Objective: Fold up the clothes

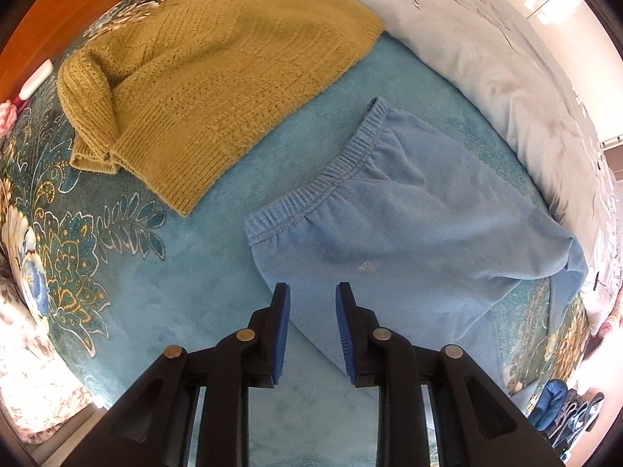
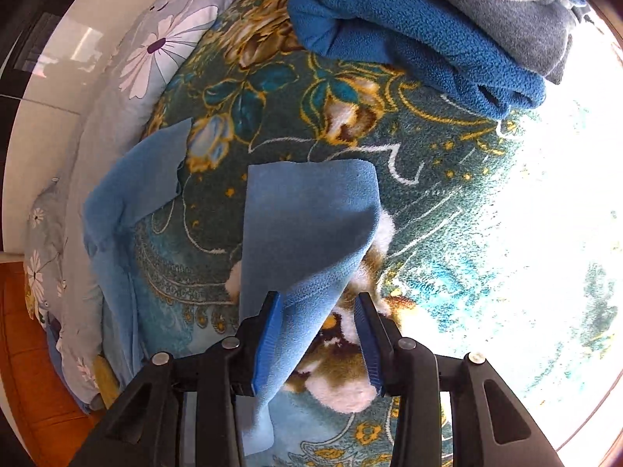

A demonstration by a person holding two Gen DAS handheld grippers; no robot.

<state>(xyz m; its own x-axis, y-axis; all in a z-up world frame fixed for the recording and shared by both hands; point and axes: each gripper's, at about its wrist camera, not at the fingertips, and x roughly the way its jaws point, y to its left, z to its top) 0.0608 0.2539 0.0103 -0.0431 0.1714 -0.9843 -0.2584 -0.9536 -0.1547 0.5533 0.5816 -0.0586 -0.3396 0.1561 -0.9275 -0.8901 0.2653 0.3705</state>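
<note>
Lying on the floral blanket [image 1: 117, 241] are one mustard sweater [image 1: 218, 89] and one blue pants [image 1: 409, 225]; left gripper [image 1: 313, 303] apart, empty; right gripper [image 2: 319, 311] apart around a pant leg [image 2: 307, 233].

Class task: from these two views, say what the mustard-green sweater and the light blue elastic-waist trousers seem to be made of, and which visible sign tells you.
Mustard-green sweater: probably chunky knitted yarn, fuzzy; ribbed hem and visible stitch rows.
Light blue elastic-waist trousers: likely soft fleece, matte and napped; gathered stitched waistband, limp drape in the right wrist view.
</note>
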